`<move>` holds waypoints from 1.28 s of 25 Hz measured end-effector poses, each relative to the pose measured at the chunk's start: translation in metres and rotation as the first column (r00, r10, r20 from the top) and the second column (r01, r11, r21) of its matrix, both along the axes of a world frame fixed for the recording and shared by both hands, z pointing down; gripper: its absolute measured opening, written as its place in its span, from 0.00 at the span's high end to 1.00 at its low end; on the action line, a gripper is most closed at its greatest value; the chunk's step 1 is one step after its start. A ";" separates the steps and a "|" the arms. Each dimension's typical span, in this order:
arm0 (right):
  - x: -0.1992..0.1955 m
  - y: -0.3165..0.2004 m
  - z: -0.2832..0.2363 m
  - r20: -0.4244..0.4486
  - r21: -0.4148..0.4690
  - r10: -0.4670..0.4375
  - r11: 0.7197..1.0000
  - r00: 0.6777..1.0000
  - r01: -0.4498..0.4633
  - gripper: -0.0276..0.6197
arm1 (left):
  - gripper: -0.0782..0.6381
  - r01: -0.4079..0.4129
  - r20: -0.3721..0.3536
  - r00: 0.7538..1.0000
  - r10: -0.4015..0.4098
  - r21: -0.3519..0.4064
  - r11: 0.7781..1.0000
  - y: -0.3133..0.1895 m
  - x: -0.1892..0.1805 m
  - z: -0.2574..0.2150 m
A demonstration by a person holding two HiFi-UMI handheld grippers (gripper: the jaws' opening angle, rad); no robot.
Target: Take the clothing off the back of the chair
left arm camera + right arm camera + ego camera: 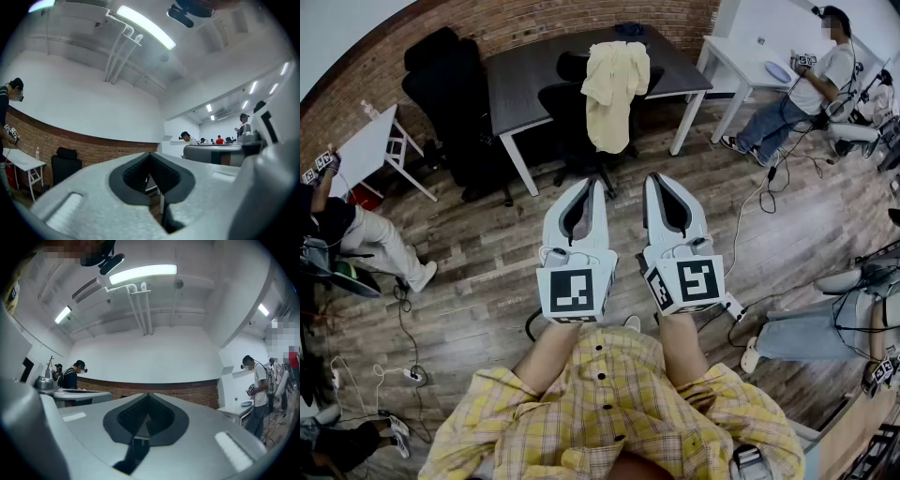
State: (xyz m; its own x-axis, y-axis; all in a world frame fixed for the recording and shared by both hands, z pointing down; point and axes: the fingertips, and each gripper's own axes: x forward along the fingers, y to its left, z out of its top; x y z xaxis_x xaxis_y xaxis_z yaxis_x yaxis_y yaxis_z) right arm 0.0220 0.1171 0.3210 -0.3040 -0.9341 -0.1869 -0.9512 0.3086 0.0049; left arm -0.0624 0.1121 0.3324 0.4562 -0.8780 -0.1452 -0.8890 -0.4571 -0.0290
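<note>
A pale yellow garment [614, 86] hangs over the back of a black office chair [572, 127] that stands at a dark table [534, 70], in the upper middle of the head view. My left gripper [595, 186] and right gripper [654, 179] are held side by side over the wood floor, well short of the chair, both pointing at it. Each one's jaws meet at the tips with nothing between them. In the left gripper view the left gripper [150, 155] looks over the room, as does the right gripper [148, 394] in its own view. Neither shows the garment.
A second black high-backed chair [441, 89] stands left of the table. Small white tables sit at far left [370, 145] and upper right [741, 61]. Seated people [811, 89] ring the room. Cables [748, 211] lie on the floor to my right.
</note>
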 end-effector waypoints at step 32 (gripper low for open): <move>0.086 0.008 0.015 0.047 0.003 -0.130 0.992 0.990 0.130 0.95 | 0.89 0.132 0.004 0.991 -0.132 -0.019 0.991 0.021 0.091 0.024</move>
